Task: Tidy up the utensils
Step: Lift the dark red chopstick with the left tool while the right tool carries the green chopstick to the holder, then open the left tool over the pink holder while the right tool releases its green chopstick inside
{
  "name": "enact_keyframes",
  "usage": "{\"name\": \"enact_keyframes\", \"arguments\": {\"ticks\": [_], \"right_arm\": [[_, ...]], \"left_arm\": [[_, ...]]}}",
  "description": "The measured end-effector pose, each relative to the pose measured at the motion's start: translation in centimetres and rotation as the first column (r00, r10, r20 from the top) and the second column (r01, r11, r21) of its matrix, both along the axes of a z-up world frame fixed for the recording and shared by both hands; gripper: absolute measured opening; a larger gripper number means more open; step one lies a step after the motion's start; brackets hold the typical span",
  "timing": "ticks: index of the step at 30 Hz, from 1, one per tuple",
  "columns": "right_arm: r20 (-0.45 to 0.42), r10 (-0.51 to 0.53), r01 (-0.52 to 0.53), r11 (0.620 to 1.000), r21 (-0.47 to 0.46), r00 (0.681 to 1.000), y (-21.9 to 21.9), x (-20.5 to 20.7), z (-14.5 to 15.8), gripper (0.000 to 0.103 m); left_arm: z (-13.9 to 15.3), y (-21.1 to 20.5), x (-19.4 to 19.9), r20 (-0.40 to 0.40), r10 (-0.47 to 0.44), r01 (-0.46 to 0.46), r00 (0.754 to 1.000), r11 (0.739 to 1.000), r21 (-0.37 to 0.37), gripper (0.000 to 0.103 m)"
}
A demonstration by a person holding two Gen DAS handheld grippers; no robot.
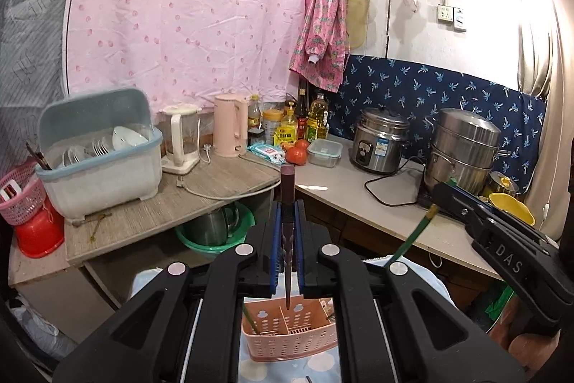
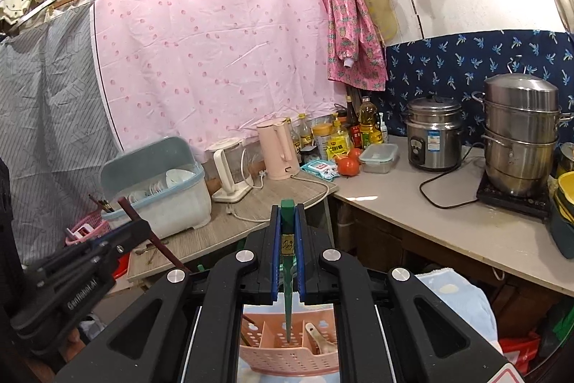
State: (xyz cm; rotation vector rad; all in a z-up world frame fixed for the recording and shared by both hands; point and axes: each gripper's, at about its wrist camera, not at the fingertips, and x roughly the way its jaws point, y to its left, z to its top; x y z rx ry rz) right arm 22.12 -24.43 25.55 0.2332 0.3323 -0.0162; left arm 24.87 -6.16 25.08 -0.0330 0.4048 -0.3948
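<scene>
My left gripper [image 1: 287, 208] is shut on a dark maroon chopstick [image 1: 288, 182]. The stick stands upright between the blue pads, its thin tip hanging over a pink slotted utensil caddy [image 1: 290, 336] below. My right gripper [image 2: 287, 209] is shut on a green chopstick [image 2: 288, 297] with a gold band, its tip over the caddy's [image 2: 287, 358] middle compartment. A white spoon [image 2: 321, 340] lies in the caddy's right compartment. Each view shows the other hand's tool: the right gripper [image 1: 439, 194] with the green chopstick [image 1: 416, 232], and the left gripper [image 2: 138, 225] with the maroon chopstick [image 2: 163, 250].
The caddy sits on a light blue cloth [image 2: 455, 297]. Behind it, a wooden counter [image 1: 222, 178] carries a dish box [image 1: 100, 164] with bowls and two kettles. A rice cooker [image 1: 380, 142] and a steamer pot [image 1: 462, 149] stand on the white counter to the right.
</scene>
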Motion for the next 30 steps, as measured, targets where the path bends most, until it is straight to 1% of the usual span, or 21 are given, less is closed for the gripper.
{"name": "enact_keyframes", "arguments": {"ticks": [4,7,10,14,15,16,17,18,19,20,21,25,30], "right_arm": [[-0.049,0.006,-0.006,1.0,0.003,0.999,0.5,1.9,-2.7,0.007],[-0.109,0.013,-0.013,1.0,0.009,0.994,0.6,3.0,-5.6,0.007],[-0.154,0.021,-0.02,1.0,0.009,0.988,0.6,3.3,-8.3,0.007],[-0.189,0.018,-0.015,1.0,0.015,0.982,0.6,3.3,-10.4,0.008],[-0.19,0.01,-0.008,1.0,0.013,0.982,0.6,3.2,-10.7,0.014],[-0.192,0.003,-0.001,1.0,0.01,0.981,0.5,3.1,-11.1,0.018],[-0.192,-0.002,0.004,1.0,0.009,0.981,0.5,3.0,-11.2,0.024],[-0.191,-0.007,0.009,1.0,0.009,0.982,0.4,2.9,-11.4,0.031],[-0.187,-0.014,0.016,1.0,0.009,0.982,0.3,2.6,-11.5,0.035],[-0.181,-0.019,0.021,1.0,0.01,0.983,0.2,2.3,-11.6,0.04],[-0.178,-0.024,0.027,1.0,0.011,0.984,0.0,2.0,-11.6,0.041],[-0.179,-0.022,0.027,0.999,0.025,0.984,-0.3,0.9,-11.8,0.042],[-0.183,-0.022,0.025,1.0,0.015,0.983,0.0,-1.0,-12.2,0.043]], "left_arm": [[-2.9,-0.3,1.4,-0.056,-0.006,0.006,0.998,1.0,0.002,0.007],[-5.1,-0.2,2.3,-0.099,-0.004,0.005,0.995,1.0,0.005,0.007],[-7.3,0.1,2.7,-0.133,0.004,-0.002,0.991,1.0,0.011,0.007],[-9.2,0.5,3.1,-0.167,0.026,-0.023,0.986,1.0,0.02,0.008],[-9.6,0.6,3.2,-0.174,0.029,-0.026,0.984,0.999,0.019,0.009],[-9.8,0.7,3.2,-0.176,0.035,-0.032,0.984,0.999,0.02,0.01],[-10.1,0.9,3.1,-0.176,0.05,-0.047,0.983,0.999,0.023,0.01],[-10.3,1.0,3.0,-0.175,0.064,-0.06,0.983,0.998,0.028,0.016],[-10.4,1.2,3.0,-0.176,0.078,-0.074,0.981,0.997,0.031,0.031],[-10.5,1.4,2.9,-0.175,0.09,-0.086,0.98,0.996,0.028,0.037],[-10.5,1.6,2.8,-0.171,0.103,-0.1,0.98,0.995,0.023,0.043],[-10.6,2.4,2.2,-0.174,0.122,-0.121,0.977,0.993,0.018,0.046],[-10.7,3.3,0.9,-0.177,0.128,-0.126,0.976,0.992,0.021,0.046]]}}
